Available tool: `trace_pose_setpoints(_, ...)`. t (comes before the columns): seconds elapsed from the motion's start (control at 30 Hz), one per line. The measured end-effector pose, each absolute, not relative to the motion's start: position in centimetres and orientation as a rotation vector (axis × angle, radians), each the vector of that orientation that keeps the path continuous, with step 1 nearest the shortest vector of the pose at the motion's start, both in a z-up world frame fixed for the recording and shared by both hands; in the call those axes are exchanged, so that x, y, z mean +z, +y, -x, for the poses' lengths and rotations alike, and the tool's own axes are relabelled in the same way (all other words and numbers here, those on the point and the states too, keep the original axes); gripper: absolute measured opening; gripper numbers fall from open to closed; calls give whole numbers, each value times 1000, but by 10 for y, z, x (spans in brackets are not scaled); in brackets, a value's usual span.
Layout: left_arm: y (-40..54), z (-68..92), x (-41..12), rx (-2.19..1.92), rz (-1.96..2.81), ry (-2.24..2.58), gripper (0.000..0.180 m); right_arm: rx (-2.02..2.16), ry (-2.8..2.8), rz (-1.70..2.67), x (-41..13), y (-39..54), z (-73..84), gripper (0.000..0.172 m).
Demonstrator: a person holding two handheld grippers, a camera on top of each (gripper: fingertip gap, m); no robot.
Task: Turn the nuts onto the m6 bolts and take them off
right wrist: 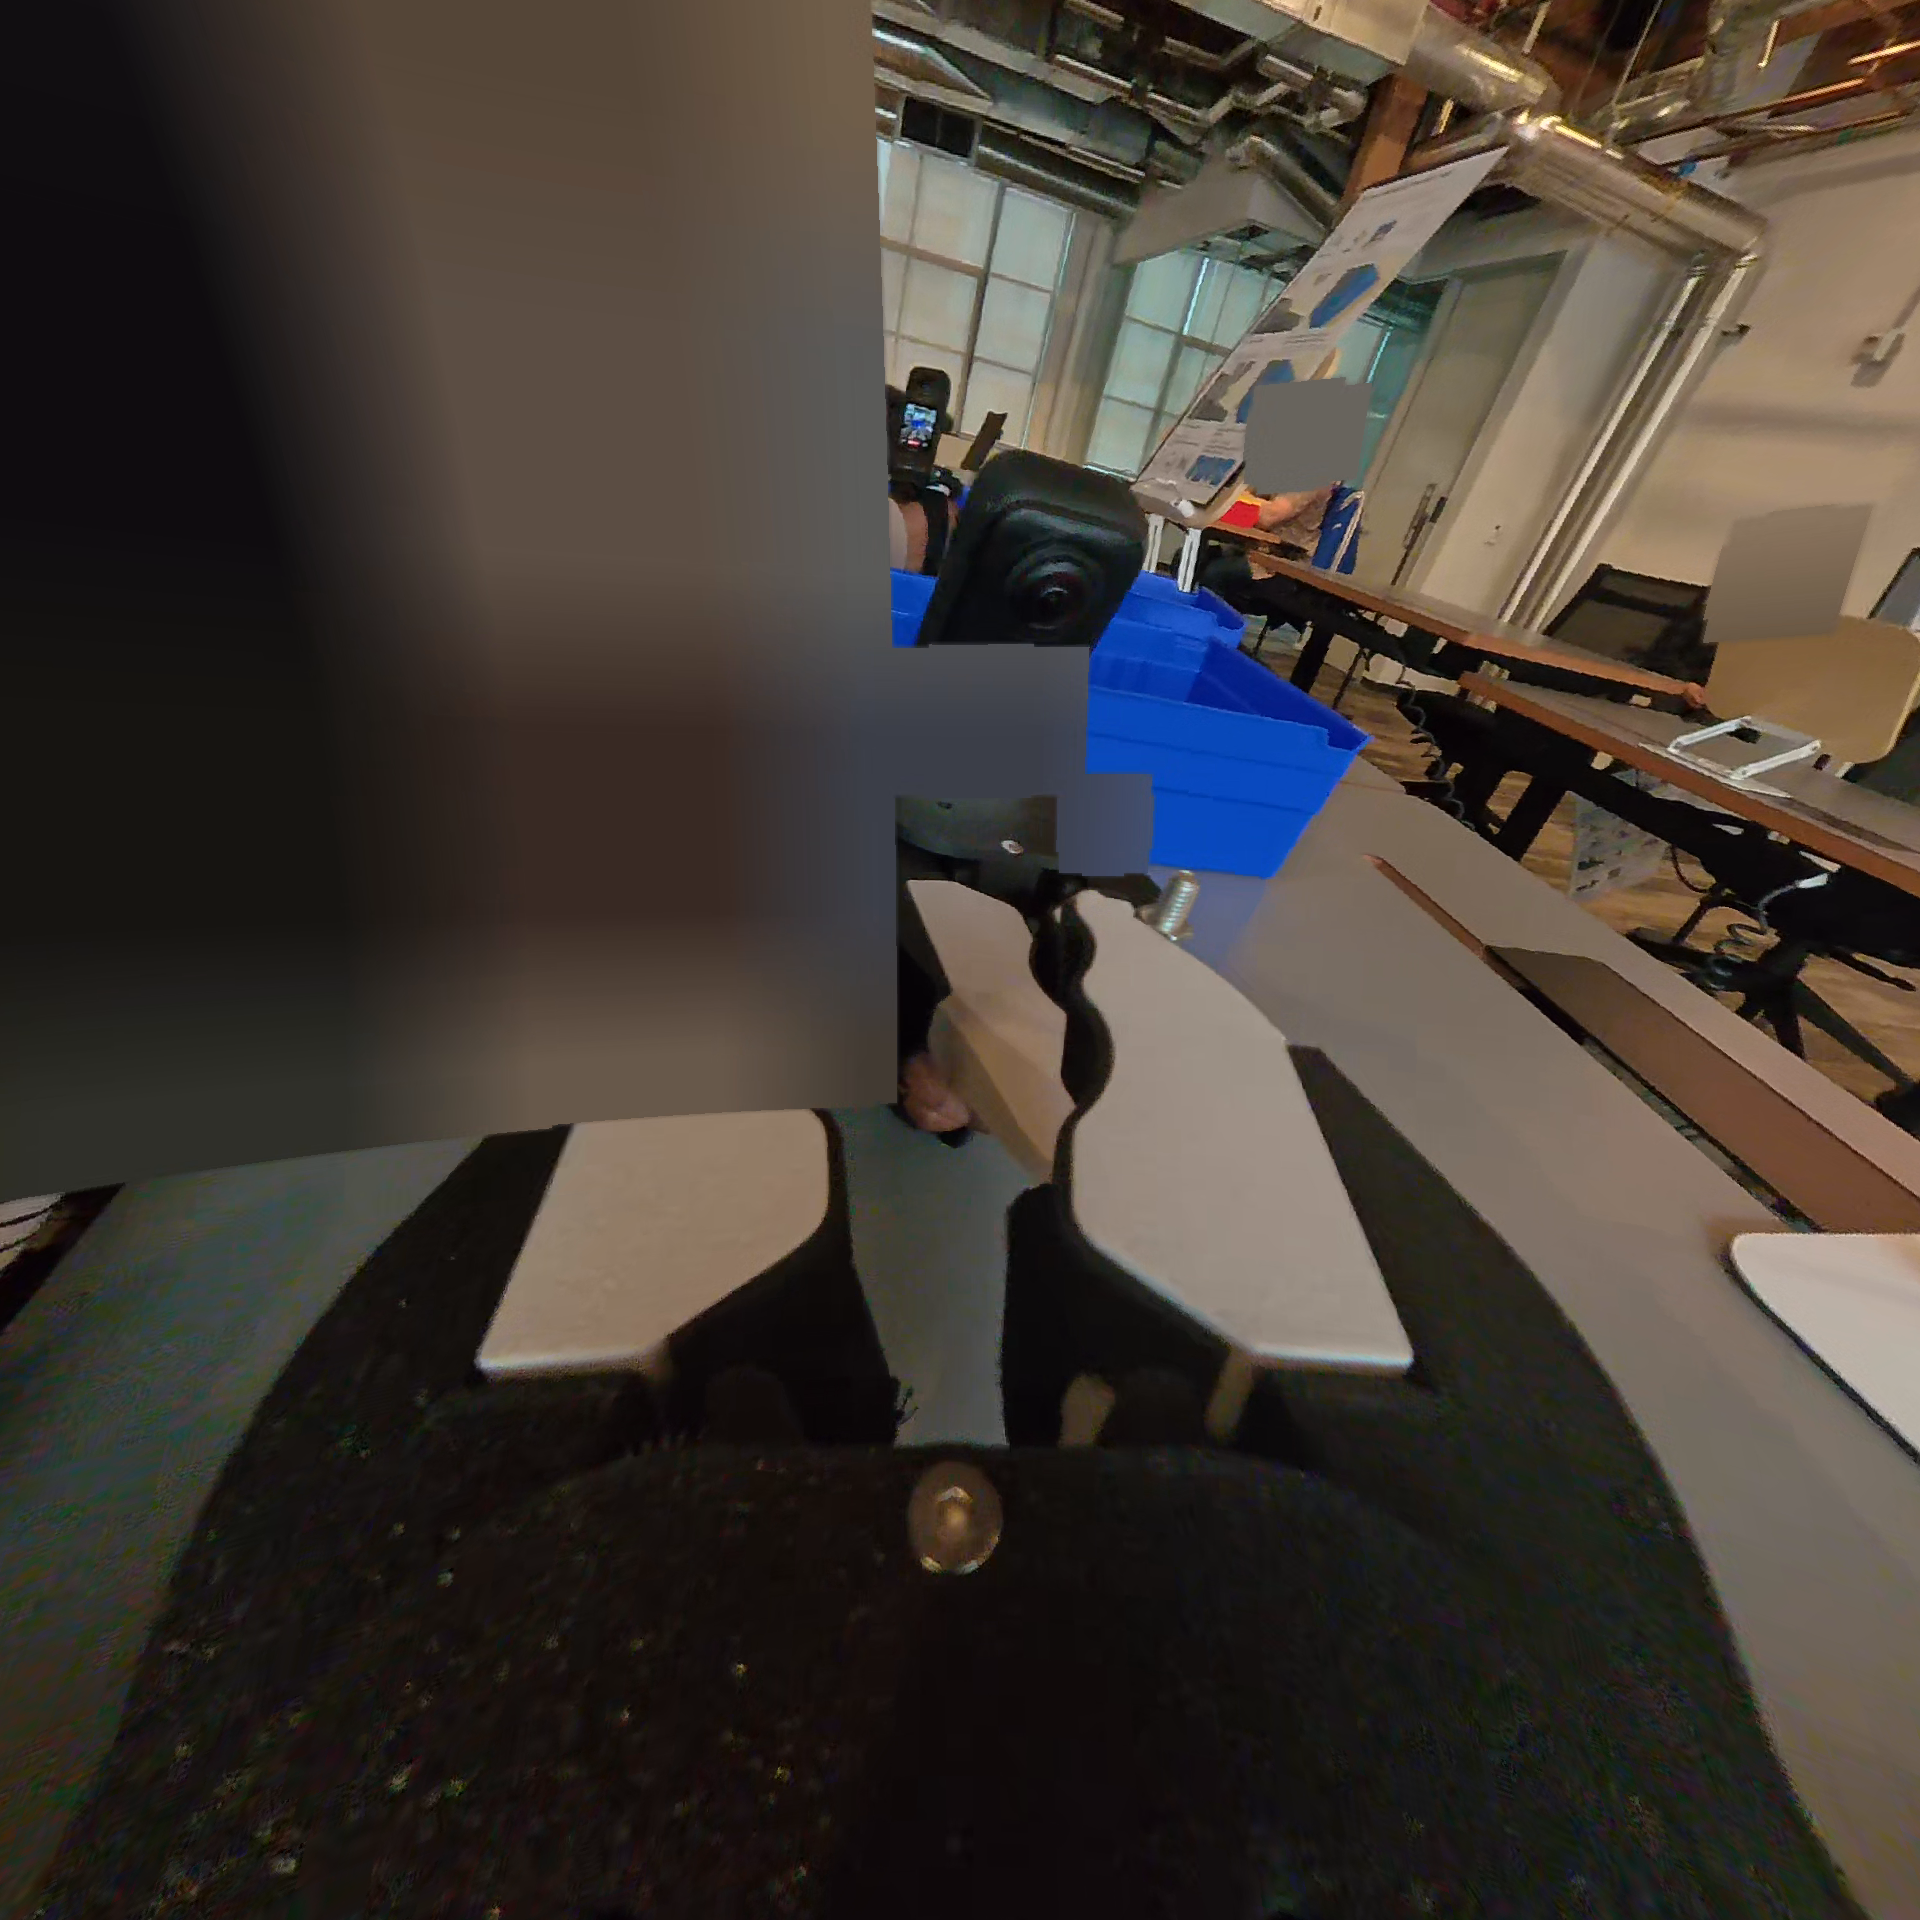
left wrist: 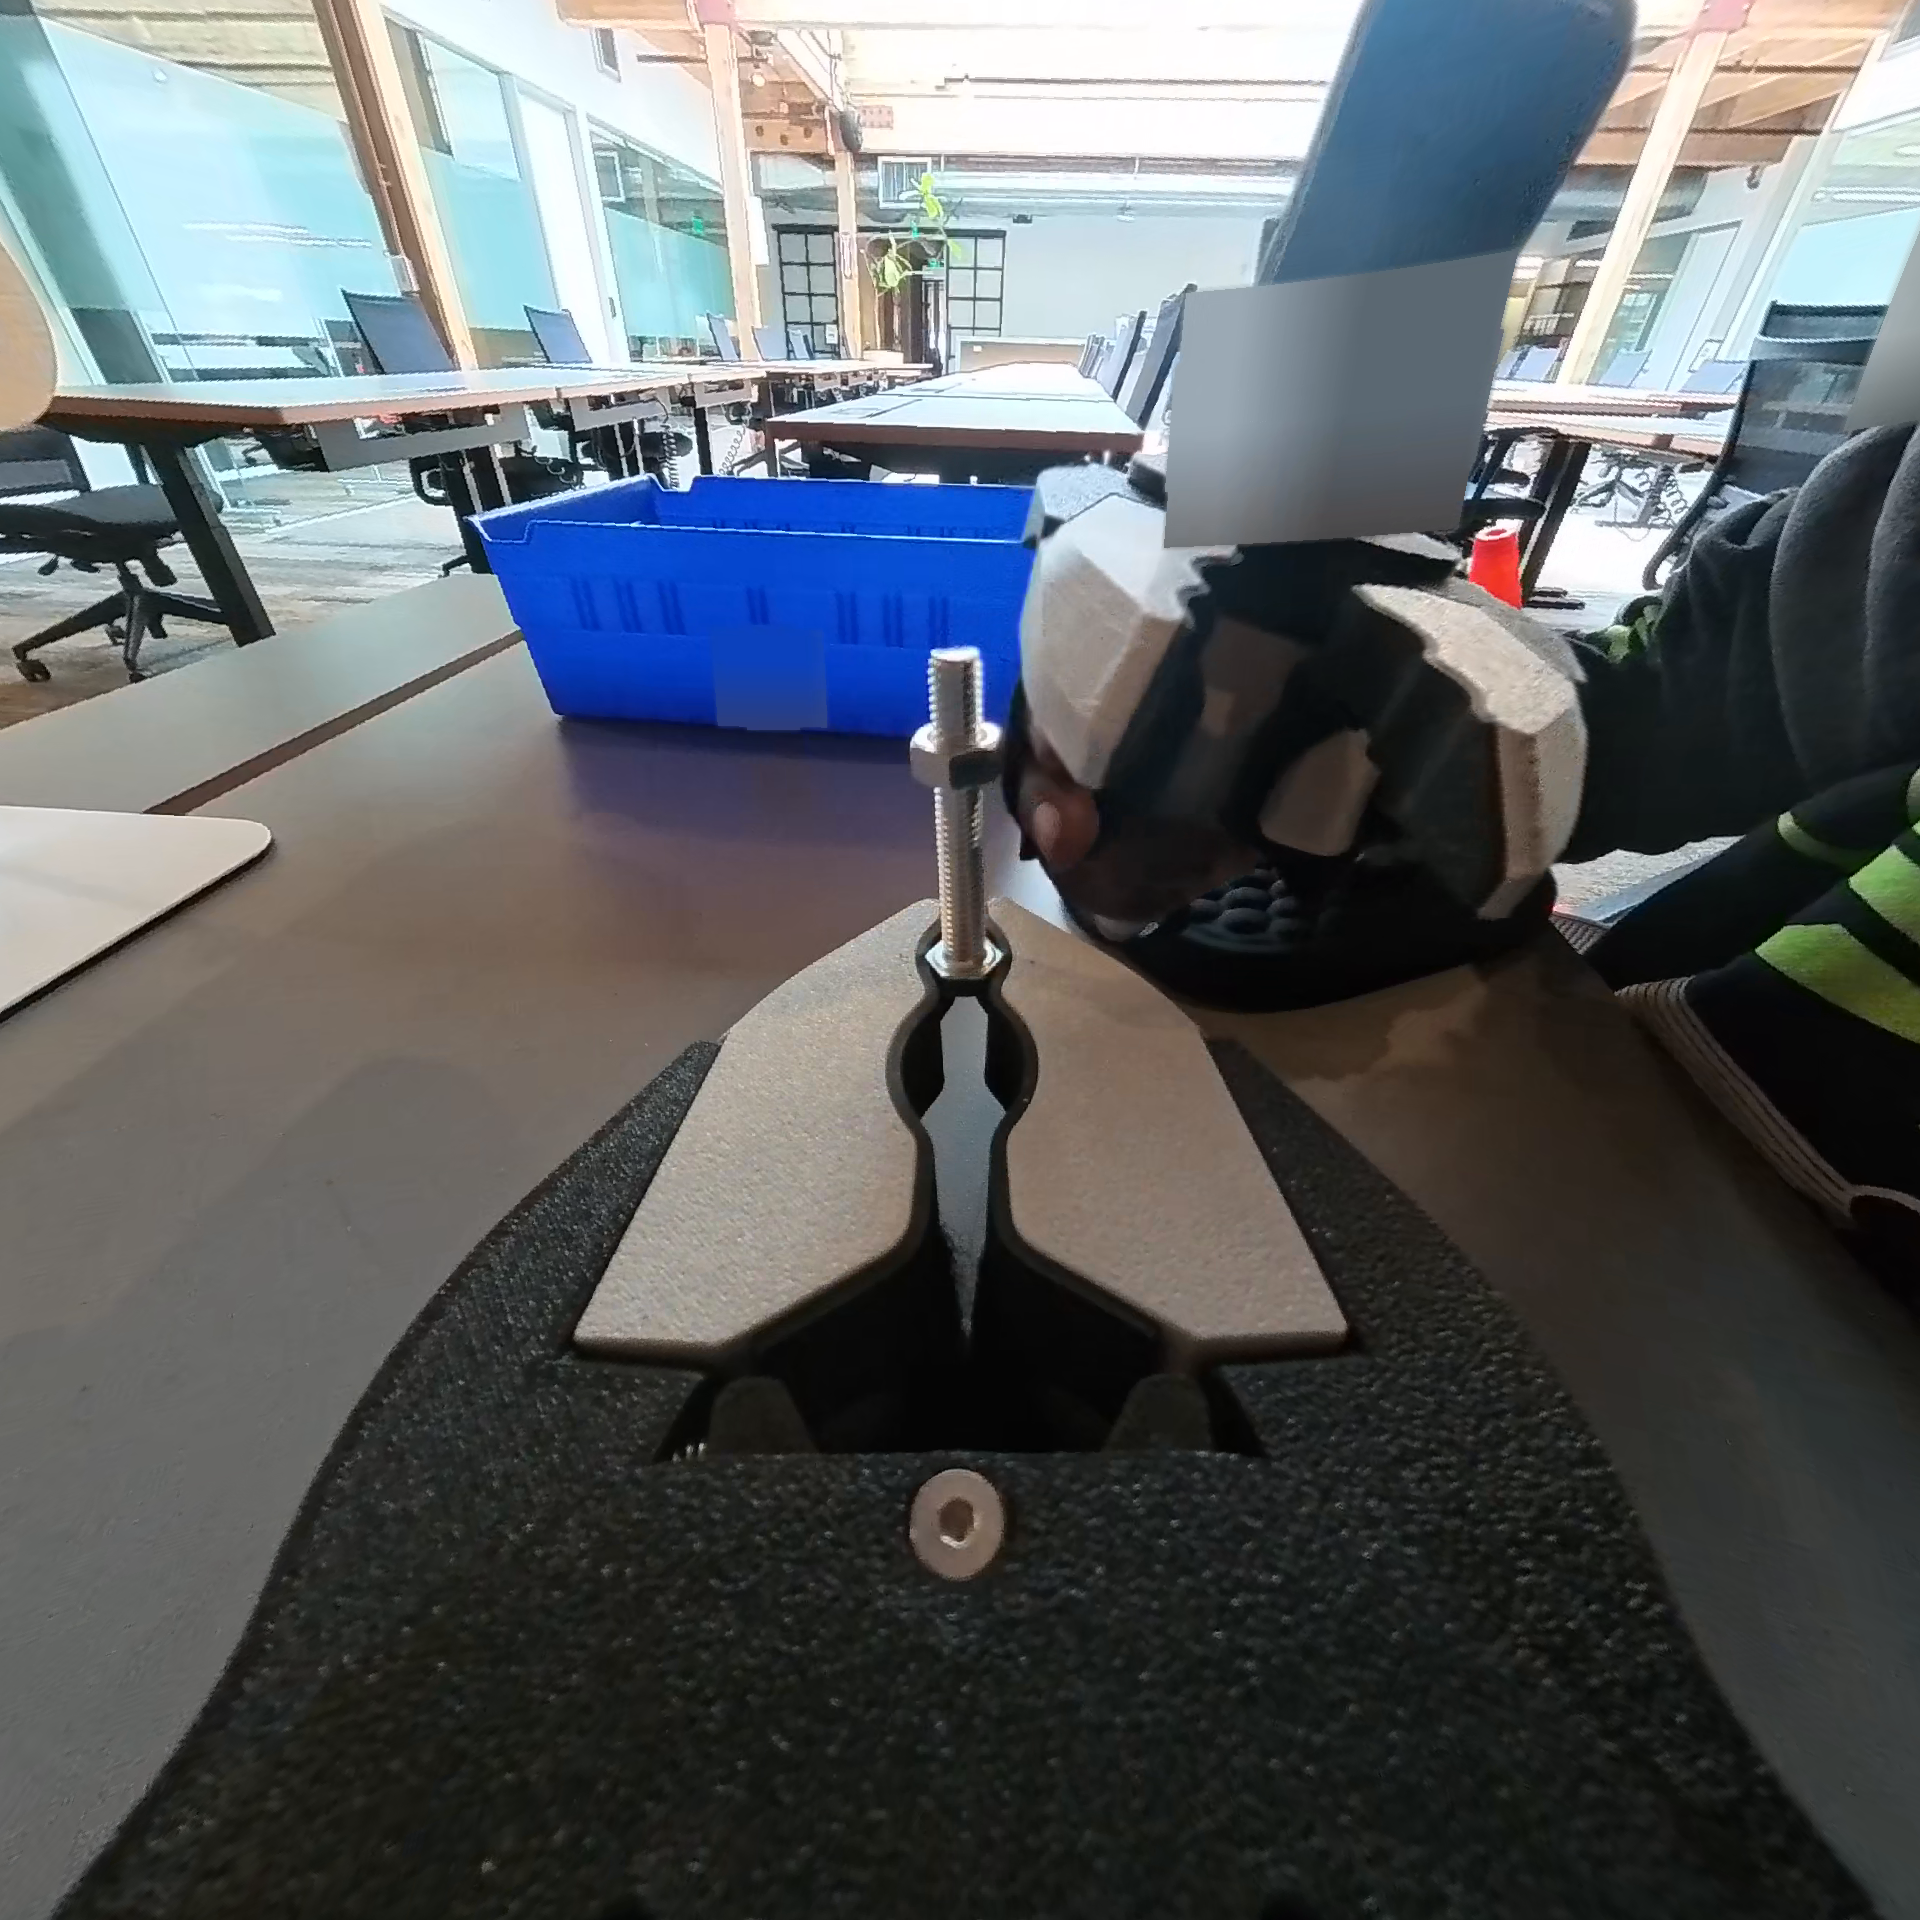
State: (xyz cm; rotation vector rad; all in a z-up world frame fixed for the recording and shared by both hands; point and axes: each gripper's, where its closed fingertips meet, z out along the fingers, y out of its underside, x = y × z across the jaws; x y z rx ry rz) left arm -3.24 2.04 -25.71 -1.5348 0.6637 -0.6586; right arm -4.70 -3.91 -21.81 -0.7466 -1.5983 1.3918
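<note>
One nut threaded partway down upright bolt, below the tip. Judged mid-task: further turning, then removal, remaining. Bolt head clamped in closed left hand-held gripper above table. Right hand-held gripper partly spread, nothing seen held, just beside nut. Blue bin behind; contents hidden.

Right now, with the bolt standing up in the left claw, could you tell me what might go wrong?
1. The left claw pinches only the head end of the bolt; sideways force on the tall shank could tip it.
2. The nut sits high on the thread, near the free end, so it might spin off and roll across the table.
3. The right claw crowds close and could knock the bolt.
</note>
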Motion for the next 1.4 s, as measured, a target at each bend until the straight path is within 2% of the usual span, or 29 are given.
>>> trace_pose_setpoints(0.1,20,32,-257,-659,1535,664,2,1389,-1538,759,-212,-31,47,42)
trace_pose_setpoints(0.33,20,32,-258,-659,1535,674,3,1393,-1533,828,-218,-26,54,68)
trace_pose_setpoints(0.43,20,31,-258,-659,1536,678,3,1382,-1565,813,-221,-31,55,73)
trace_pose_setpoints(0.5,20,32,-258,-659,1536,673,3,1379,-1572,807,-222,-32,55,71)
trace_pose_setpoints(0.73,21,33,-257,-661,1536,659,2,1397,-1555,815,-218,-27,50,47)
trace_pose_setpoints(0.9,20,33,-257,-659,1536,663,2,1404,-1617,762,-221,-39,47,41)
trace_pose_setpoints(1.03,20,33,-257,-659,1536,666,2,1387,-1526,790,-212,-26,48,41)
trace_pose_setpoints(1.2,20,32,-258,-660,1536,668,3,1382,-1516,850,-217,-20,53,57)
trace_pose_setpoints(1.33,20,32,-258,-660,1536,669,3,1358,-1557,835,-222,-25,54,57)
trace_pose_setpoints(1.4,20,32,-258,-659,1535,668,3,1364,-1555,831,-220,-25,53,52)
